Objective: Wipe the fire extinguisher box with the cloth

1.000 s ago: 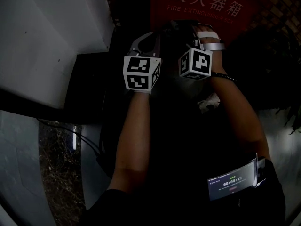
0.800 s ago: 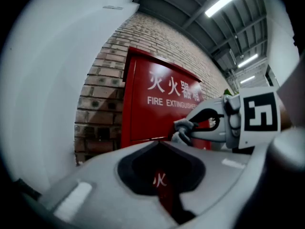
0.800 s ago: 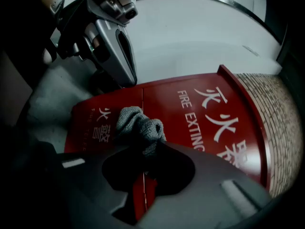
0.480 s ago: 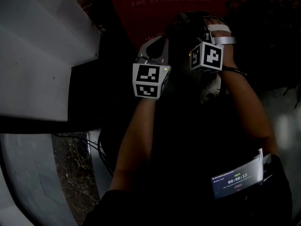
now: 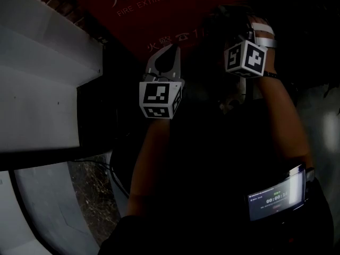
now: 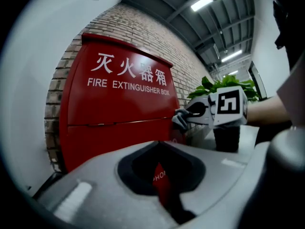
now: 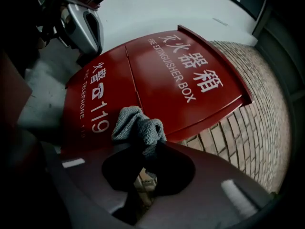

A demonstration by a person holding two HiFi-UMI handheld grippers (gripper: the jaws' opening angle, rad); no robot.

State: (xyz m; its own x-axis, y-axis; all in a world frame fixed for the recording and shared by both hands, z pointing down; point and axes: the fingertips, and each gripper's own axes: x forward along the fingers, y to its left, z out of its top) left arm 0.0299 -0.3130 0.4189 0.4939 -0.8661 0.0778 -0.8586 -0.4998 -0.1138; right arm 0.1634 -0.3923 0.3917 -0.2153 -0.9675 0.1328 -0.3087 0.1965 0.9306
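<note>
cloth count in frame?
1: a grey cloth pinched in the right gripper, close to the red fire extinguisher box. The left gripper holds none. Dark head view could hide more.

Red box (image 7: 157,87), grey knitted cloth (image 7: 139,128).

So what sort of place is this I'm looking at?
Probably an indoor corridor or lobby of a commercial building: a red fire extinguisher box stands against a brick wall, ceiling strip lights glow overhead, and a potted plant sits nearby.
</note>
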